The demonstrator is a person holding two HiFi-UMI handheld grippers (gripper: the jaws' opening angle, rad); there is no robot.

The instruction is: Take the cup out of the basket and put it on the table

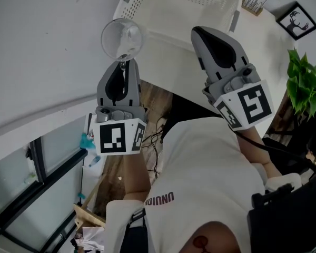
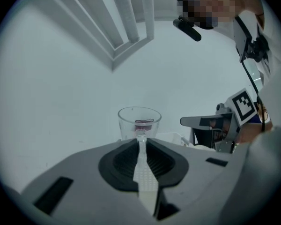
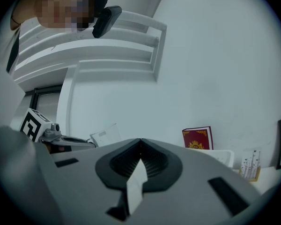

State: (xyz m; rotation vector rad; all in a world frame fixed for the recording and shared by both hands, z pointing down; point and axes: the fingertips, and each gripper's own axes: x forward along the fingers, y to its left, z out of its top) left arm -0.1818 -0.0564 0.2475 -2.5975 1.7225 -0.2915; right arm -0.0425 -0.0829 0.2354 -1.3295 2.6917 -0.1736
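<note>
A clear glass cup (image 1: 121, 38) hangs in the air just left of the white perforated basket (image 1: 184, 7). My left gripper (image 1: 122, 62) is shut on its rim from below. In the left gripper view the cup (image 2: 139, 122) stands upright just past the jaws, its near wall pinched between the pads. My right gripper (image 1: 198, 31) is over the basket's front edge and the white table (image 1: 163, 62). Its jaws meet at the tips with nothing between them (image 3: 140, 143). The basket's inside looks empty.
A green plant (image 1: 305, 83) and a framed deer picture (image 1: 297, 21) stand at the right. A small card stand (image 1: 253, 1) sits behind the basket. A red book (image 3: 197, 138) leans on the wall. Below are a window (image 1: 37, 194) and cables on a wooden floor.
</note>
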